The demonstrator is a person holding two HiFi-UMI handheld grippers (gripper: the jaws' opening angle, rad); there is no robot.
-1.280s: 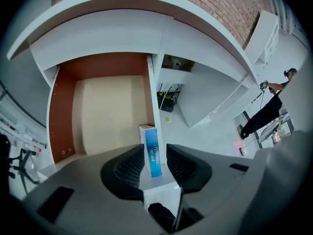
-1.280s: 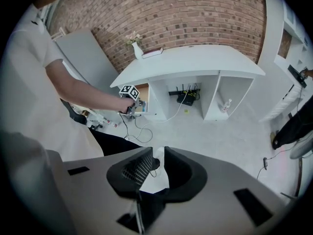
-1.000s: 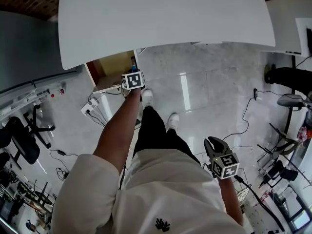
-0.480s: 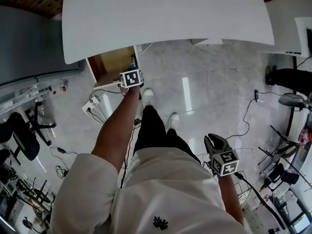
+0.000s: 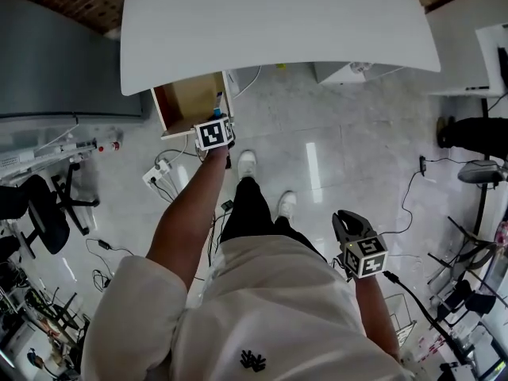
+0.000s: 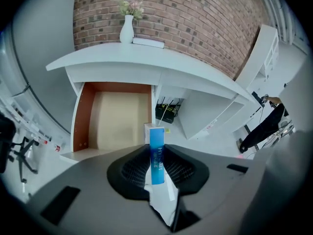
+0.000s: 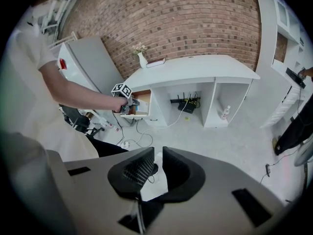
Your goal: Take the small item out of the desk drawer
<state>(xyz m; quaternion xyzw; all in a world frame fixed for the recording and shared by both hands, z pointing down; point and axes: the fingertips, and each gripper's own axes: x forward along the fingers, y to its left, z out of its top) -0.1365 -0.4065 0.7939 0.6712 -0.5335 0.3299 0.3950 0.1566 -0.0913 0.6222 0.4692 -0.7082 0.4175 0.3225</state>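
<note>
The left gripper [image 6: 156,153] is clamping the blue box [image 6: 156,138] at the open drawer [image 6: 120,119], so drawing it back steadily seems best. The right gripper [image 7: 155,163] is hanging empty, jaws slightly apart.

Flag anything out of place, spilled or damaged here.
Nothing spilled or damaged. The desk drawer stands pulled out, nothing visible inside; the left gripper holds the blue box in front of it.

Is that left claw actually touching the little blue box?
Touching. The left gripper view shows the blue box standing upright between the left gripper's pads, and both pads press against its sides.
</note>
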